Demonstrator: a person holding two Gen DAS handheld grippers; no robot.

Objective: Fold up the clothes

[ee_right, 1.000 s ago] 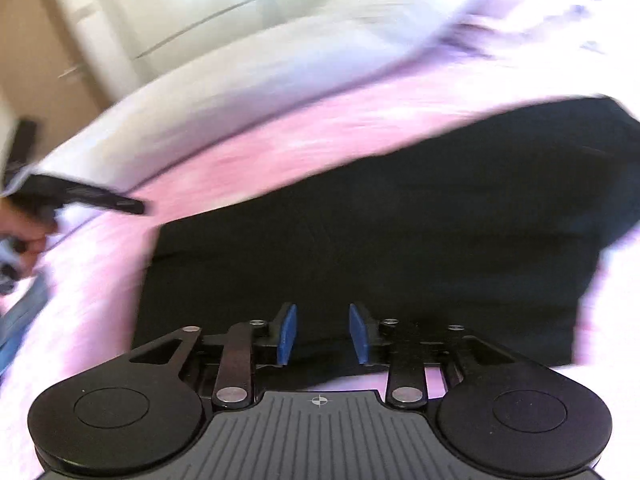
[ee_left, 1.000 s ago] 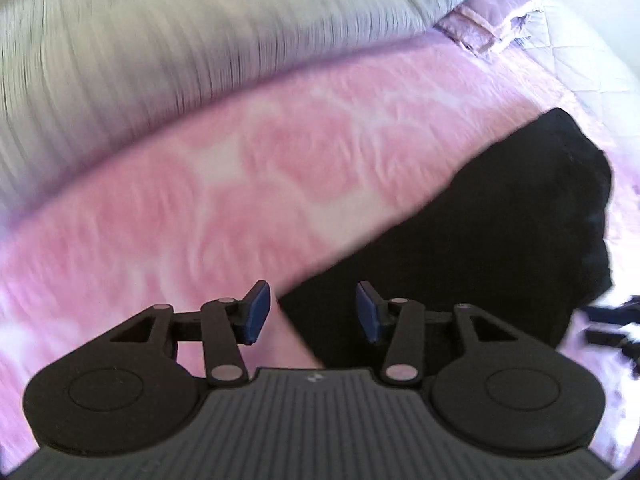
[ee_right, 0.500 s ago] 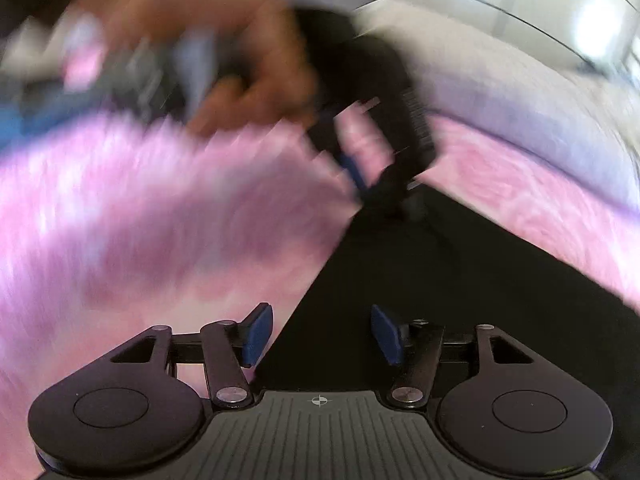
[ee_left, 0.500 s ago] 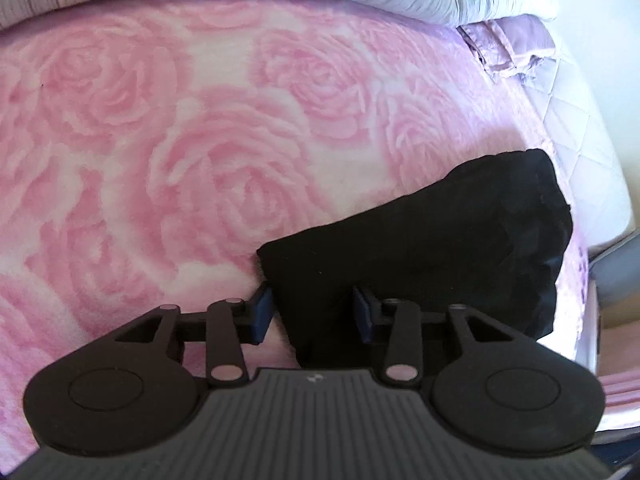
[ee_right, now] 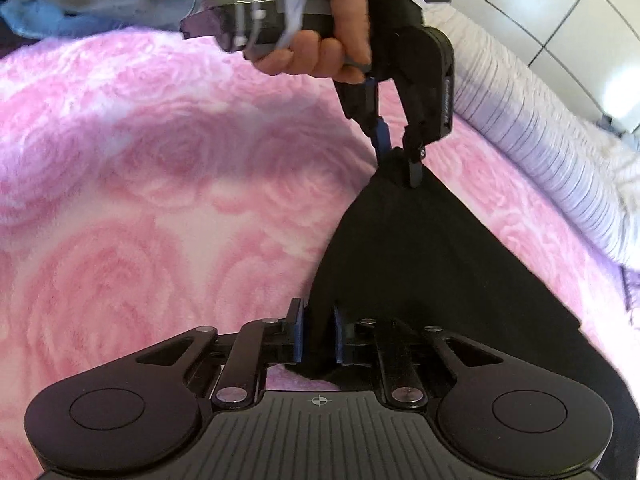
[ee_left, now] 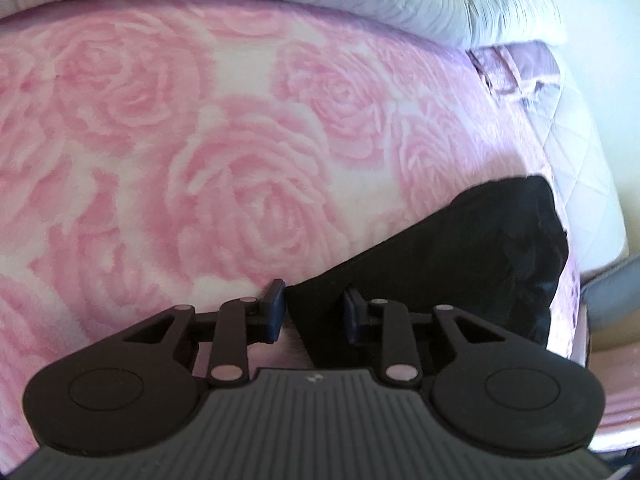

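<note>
We see the black garment [ee_right: 420, 264] lying folded on the pink rose blanket [ee_right: 140, 208], near the blanket's edge by the striped grey bedding [ee_right: 540, 152]. Our right gripper [ee_right: 318, 336] has its blue pads pinched on the garment's near corner. Our left gripper [ee_right: 400, 156], seen from the right wrist view, straddles the far corner with fingers [ee_left: 276, 312] apart around the cloth; we cannot tell whether they grip it. Our hand [ee_right: 320, 40] holds that gripper's handle above the blanket. Beyond the blanket's far edge lies blue-grey clothing [ee_right: 60, 8].
</note>
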